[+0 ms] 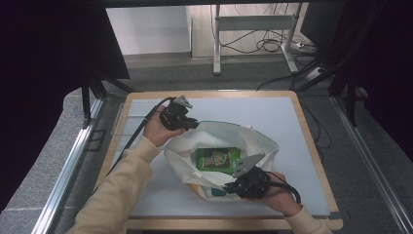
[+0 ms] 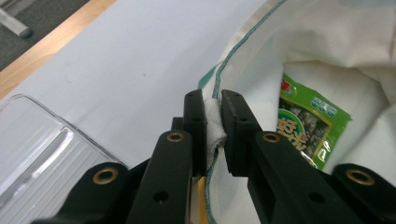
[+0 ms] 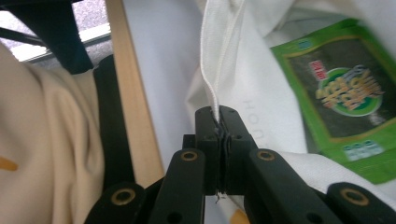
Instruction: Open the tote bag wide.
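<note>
A white cloth bag (image 1: 258,146) lies open in the middle of the table, and a green snack packet (image 1: 217,159) rests inside it. My left gripper (image 1: 194,124) is at the bag's far-left rim, shut on a fold of the hem (image 2: 212,123). At the near rim my right gripper (image 1: 229,187) is shut on the bag's edge (image 3: 215,105). Between the two grips the mouth of the bag stays spread. The packet (image 2: 308,126) lies just past the left jaws and also to the right of the right jaws, as the green packet (image 3: 348,100).
A clear plastic tray (image 1: 127,121) lies at the table's far-left corner, behind my left hand; the same clear tray (image 2: 42,158) is beside the left jaws. The wooden table edge (image 1: 311,141) runs along the right. A cream sleeve (image 3: 42,140) fills the left of the right gripper view.
</note>
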The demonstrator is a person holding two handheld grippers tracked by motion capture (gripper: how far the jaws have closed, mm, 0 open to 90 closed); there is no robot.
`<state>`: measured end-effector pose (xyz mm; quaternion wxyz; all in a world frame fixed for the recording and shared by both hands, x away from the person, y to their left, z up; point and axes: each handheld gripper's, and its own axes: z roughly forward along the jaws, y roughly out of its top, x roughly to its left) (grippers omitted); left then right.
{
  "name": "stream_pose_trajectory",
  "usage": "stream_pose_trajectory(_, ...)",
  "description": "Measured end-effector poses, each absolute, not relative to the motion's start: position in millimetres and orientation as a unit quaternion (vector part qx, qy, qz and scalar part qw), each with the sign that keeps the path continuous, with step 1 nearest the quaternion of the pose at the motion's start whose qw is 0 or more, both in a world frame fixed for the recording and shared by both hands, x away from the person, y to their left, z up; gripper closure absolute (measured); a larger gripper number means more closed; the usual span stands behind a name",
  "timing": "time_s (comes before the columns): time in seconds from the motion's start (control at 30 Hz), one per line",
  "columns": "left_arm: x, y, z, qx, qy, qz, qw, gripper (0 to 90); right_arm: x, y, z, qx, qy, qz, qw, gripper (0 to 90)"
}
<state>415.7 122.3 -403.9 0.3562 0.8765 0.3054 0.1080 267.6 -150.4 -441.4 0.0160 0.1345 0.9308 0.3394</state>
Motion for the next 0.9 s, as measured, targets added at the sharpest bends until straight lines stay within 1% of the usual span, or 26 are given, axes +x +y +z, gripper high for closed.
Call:
stream_pose_trajectory(0.27,430.8,127.8,-408.2,0.860,0.335,0.121,0.364,82.2,244.6,-143.3,-451.6,0.110,0.939,0.324,0.014,86.7)
stream_pose_trajectory(0.37,438.4,129.1,-409.8,0.857,0.345,0.116,0.364,82.3,239.0,-139.9,-458.9,0.103,0.944,0.314,0.011,86.6)
stream_pose_trajectory(0.53,445.9,130.7,-415.7,0.855,0.354,0.106,0.364,82.2,238.3,-137.5,-468.9,0.100,0.947,0.305,0.008,86.2)
stream_pose_trajectory(0.7,442.1,129.9,-417.0,0.858,0.347,0.106,0.363,82.0,241.5,-134.9,-480.2,0.105,0.950,0.294,0.003,85.3)
stream_pose_trajectory(0.83,438.2,132.8,-415.9,0.860,0.341,0.099,0.367,81.6,241.6,-135.2,-477.4,0.104,0.949,0.298,0.008,82.9)
stream_pose_trajectory(0.9,436.6,133.4,-415.5,0.862,0.338,0.097,0.366,81.3,241.9,-136.1,-475.3,0.106,0.947,0.303,0.009,80.1)
